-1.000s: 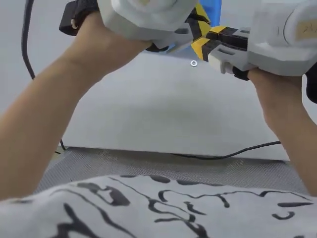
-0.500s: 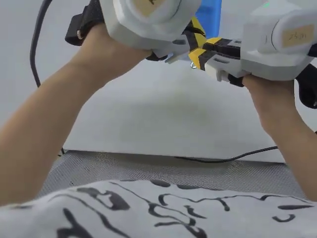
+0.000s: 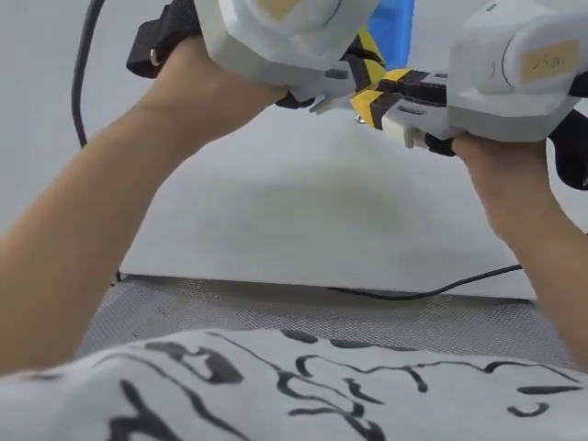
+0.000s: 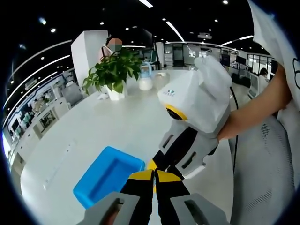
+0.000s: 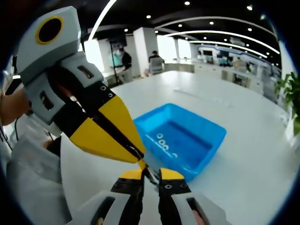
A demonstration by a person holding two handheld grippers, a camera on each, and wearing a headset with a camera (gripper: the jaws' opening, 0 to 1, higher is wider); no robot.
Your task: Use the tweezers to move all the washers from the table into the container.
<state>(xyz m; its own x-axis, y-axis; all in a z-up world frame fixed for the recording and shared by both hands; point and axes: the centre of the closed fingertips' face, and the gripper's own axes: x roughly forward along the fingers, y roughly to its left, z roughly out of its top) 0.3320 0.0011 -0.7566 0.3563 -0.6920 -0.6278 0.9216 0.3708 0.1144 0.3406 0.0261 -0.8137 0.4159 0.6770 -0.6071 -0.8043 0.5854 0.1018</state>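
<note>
Your left claw (image 4: 154, 175) is clenched, its yellow tips pressed together. Your right claw (image 5: 151, 175) has its jaws drawn close, with a slim gap and a thin dark sliver in it; whether it grips that sliver cannot be told. The two claws meet tip to tip. A second ago a washer lay in plain sight on the table (image 3: 303, 202) just under the tips; now the claws cover that spot. Just beyond the tips sits the blue container (image 5: 206, 140), with several washers (image 5: 162, 138) in it. Toward you the table runs bare to its near edge, where a black cable (image 3: 432, 287) lies. Past the container the white top is broad and open.
</note>
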